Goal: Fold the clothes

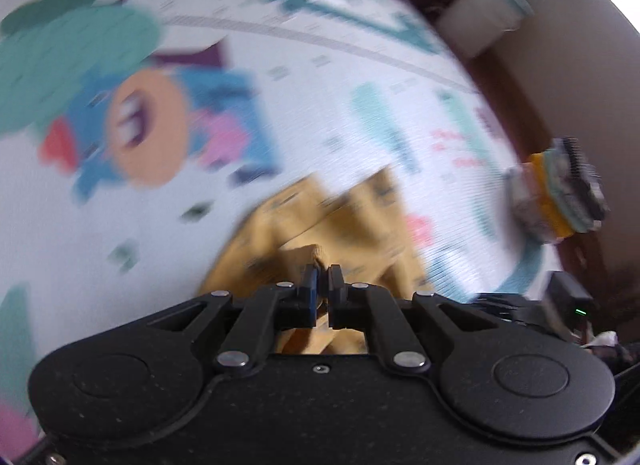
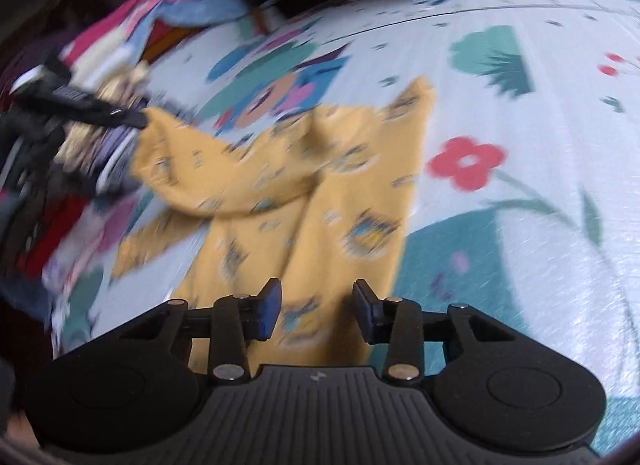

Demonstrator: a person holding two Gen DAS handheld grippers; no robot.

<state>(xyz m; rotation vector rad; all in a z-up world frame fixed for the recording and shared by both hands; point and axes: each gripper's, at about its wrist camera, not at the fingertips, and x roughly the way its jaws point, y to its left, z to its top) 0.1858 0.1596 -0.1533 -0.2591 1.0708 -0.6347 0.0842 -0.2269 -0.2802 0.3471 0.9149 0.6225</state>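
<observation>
A yellow patterned garment (image 2: 320,185) lies spread and creased on a colourful play mat (image 2: 520,265). My left gripper (image 1: 323,271) is shut on a bunched fold of this yellow garment (image 1: 304,221), and the cloth hangs below its jaws. In the right wrist view the left gripper (image 2: 140,119) pinches the garment's far left corner and holds it lifted off the mat. My right gripper (image 2: 318,293) hovers over the near end of the garment. Its jaws stand apart, the cloth lies under the gap, and the pads do not press on it.
A heap of mixed clothes (image 2: 100,49) lies at the mat's left edge. A white box (image 1: 480,17) stands past the mat's far right corner by a beige wall. A blurred yellow and teal object (image 1: 560,193) sits at the mat's right edge.
</observation>
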